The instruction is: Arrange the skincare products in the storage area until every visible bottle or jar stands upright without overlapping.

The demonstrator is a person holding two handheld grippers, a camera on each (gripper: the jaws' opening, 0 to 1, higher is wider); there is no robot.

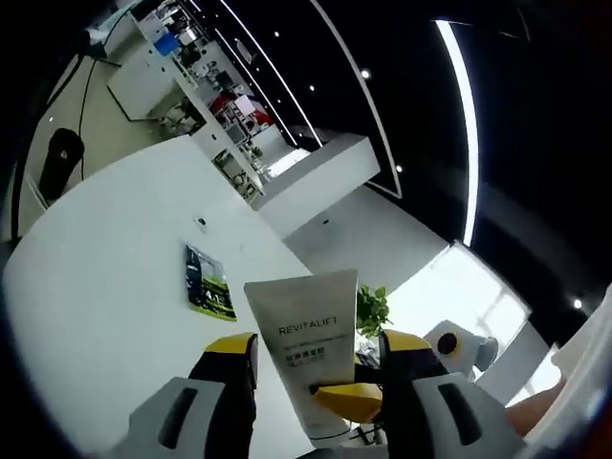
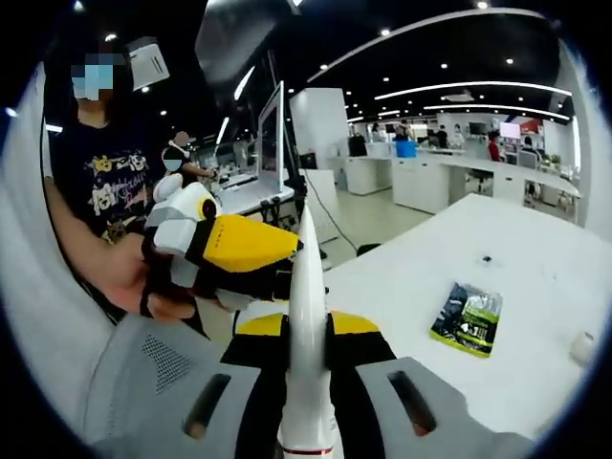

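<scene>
A white tube point(image 1: 304, 346) printed REVITALIFT hangs in the air, crimped flat end up, with its broad face toward the left gripper view. My left gripper point(image 1: 317, 352) is open, a yellow-tipped jaw on each side of the tube with gaps. One yellow jaw of the other gripper shows low against the tube. In the right gripper view the tube point(image 2: 308, 287) appears edge-on, and my right gripper point(image 2: 308, 327) is shut on it. The left gripper point(image 2: 273, 253), held in a person's hand, reaches the tube from the left.
A white table point(image 2: 535, 287) carries a green packet point(image 2: 467, 317) point(image 1: 209, 285), a small dark item point(image 2: 487, 258) and a pale object point(image 2: 581, 346) at its right edge. A person point(image 2: 100, 182) stands at left beside a grey mesh chair point(image 2: 153, 368). Green plant point(image 1: 371, 308).
</scene>
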